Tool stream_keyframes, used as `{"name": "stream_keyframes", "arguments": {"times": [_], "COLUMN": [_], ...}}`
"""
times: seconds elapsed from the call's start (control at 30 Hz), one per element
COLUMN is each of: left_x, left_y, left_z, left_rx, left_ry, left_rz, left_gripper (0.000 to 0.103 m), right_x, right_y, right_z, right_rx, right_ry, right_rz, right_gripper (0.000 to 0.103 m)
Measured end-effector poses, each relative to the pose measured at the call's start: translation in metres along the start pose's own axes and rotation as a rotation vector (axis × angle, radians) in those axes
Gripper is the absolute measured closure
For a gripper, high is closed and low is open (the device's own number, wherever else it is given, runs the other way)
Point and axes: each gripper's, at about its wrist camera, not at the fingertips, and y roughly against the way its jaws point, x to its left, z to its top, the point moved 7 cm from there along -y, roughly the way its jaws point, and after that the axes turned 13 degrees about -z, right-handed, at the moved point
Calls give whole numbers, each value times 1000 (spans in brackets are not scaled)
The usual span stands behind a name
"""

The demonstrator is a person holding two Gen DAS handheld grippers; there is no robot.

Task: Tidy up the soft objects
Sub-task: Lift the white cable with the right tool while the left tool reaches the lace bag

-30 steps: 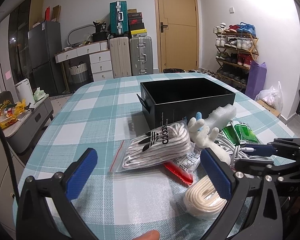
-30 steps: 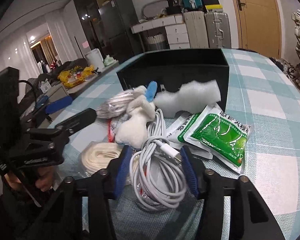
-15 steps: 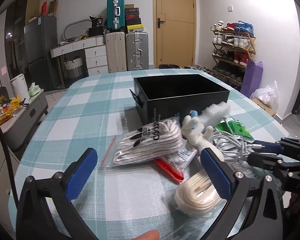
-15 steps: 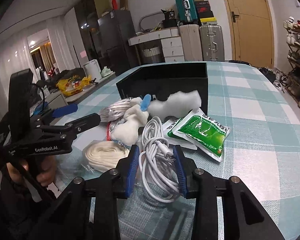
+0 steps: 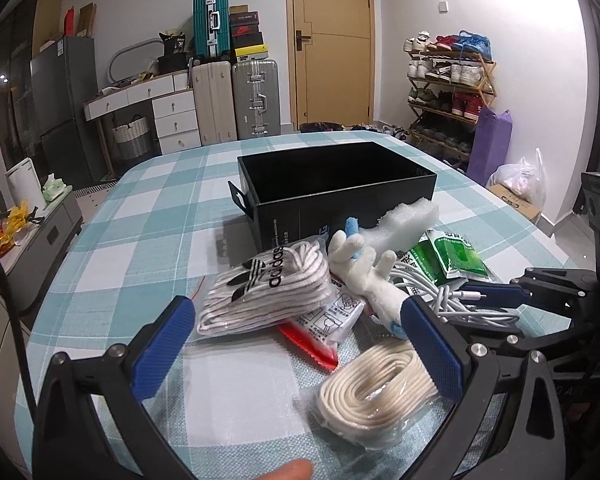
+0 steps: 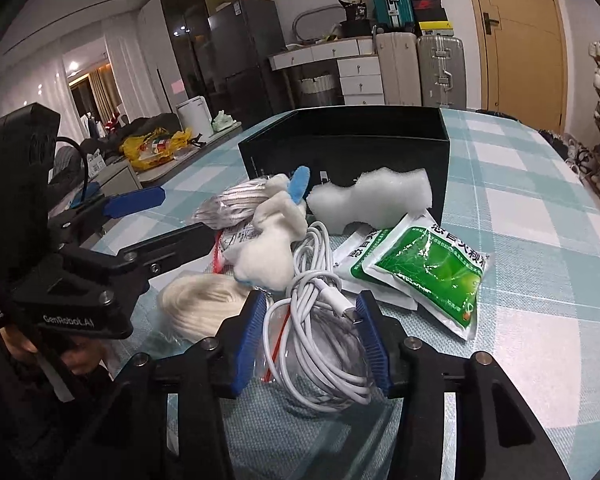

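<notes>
So far the black box looks empty; right gripper, jaws just reopened, straddles the white cable; left gripper gapes.

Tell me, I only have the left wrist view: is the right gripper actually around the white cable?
Observer: Yes. In the right wrist view, the right gripper straddles the white cable. Its jaws have just been opening and do not appear to clamp it.
Operator: Is the cable loose on the cloth?
Observer: No, its coil is with a clear zip bag that has a red seal line. I cannot tell whether it lies in the bag or on it.
Operator: Anything near the pads?
Observer: The cable's plug sits just beside the pad on the picture's right.
</notes>
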Motion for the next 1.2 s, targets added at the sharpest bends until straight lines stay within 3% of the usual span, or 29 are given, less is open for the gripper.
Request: {"name": "stream_keyframes", "arguments": {"times": [0.2, 0.47, 0.8, 0.97, 1.07, 1.1, 1.2], "left_x": [15, 40, 44, 45, 38, 36, 29], "left_y": [-5, -17, -38, -42, -37, -36, -32], "left_z": [5, 4, -3, -3, -1, -1, 1], "left_rx": [16, 57, 121, 123, 106, 107, 109], "left_ry": [57, 172, 243, 272, 233, 222, 193], "left_rz": [4, -24, -63, -75, -80, -85, -85], "left_gripper": [0, 0, 1, 12, 29, 39, 45], "right_x": [1, -5, -4, -5, -5, -6, -9], "right_y": [12, 27, 44, 48, 48, 48, 50], "right_z": [-2, -8, -1, 3, 4, 5, 5], "right_rx": [-29, -65, -150, -178, -185, -186, -194], "right_ry": [11, -9, -15, -25, -32, -34, -45], "right_rz": [0, -7, -30, -27, -25, -26, -30], "right_gripper": [79, 80, 79, 79, 79, 79, 79]}}
